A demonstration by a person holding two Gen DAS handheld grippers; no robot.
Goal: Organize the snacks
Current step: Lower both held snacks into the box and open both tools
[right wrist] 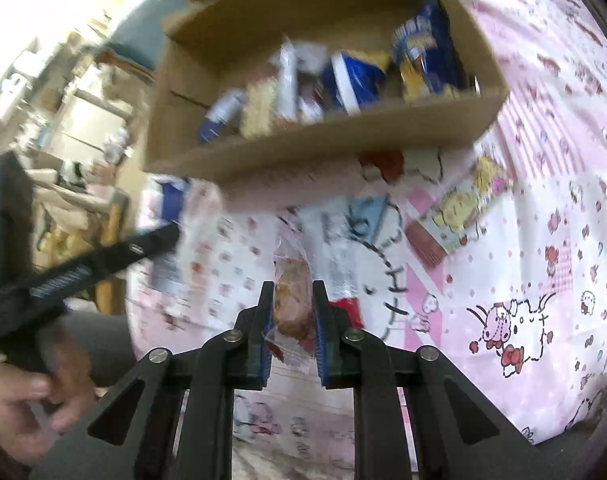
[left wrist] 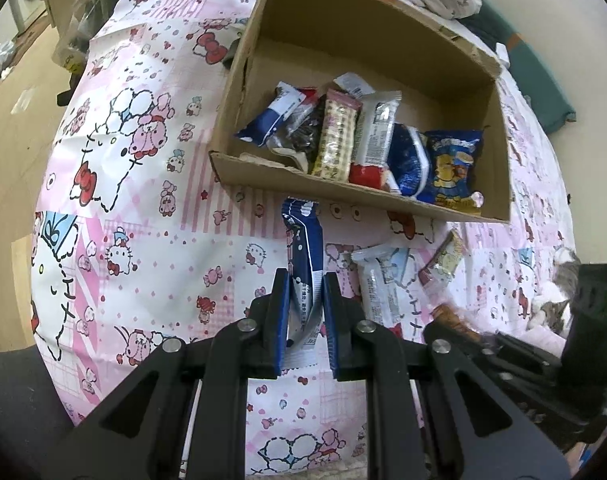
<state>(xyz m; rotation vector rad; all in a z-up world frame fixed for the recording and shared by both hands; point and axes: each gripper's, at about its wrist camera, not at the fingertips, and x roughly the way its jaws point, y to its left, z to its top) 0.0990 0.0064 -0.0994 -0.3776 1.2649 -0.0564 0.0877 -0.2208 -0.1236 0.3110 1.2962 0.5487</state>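
- Here, left gripper (left wrist: 306, 300) clamped on a blue-and-white snack packet (left wrist: 303, 256), held upright just short of the cardboard box (left wrist: 343, 192), likely for dropping over its near wall.
- Right gripper (right wrist: 291, 308) closed on a clear-wrapped brown pastry (right wrist: 291, 296), also near the box (right wrist: 323, 140).
- Two loose packets, white (left wrist: 379, 284) and pastel (left wrist: 443, 260), flat on the patterned cloth (left wrist: 143, 200) beside the box, seemingly awaiting collection.

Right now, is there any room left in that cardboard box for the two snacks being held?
Yes. The cardboard box is bare across its back half, behind the row of snack packets jammed along the front wall. The cloth left of the box is also free. Just in front of the box it is crowded: a white packet and a cartoon packet lie there.
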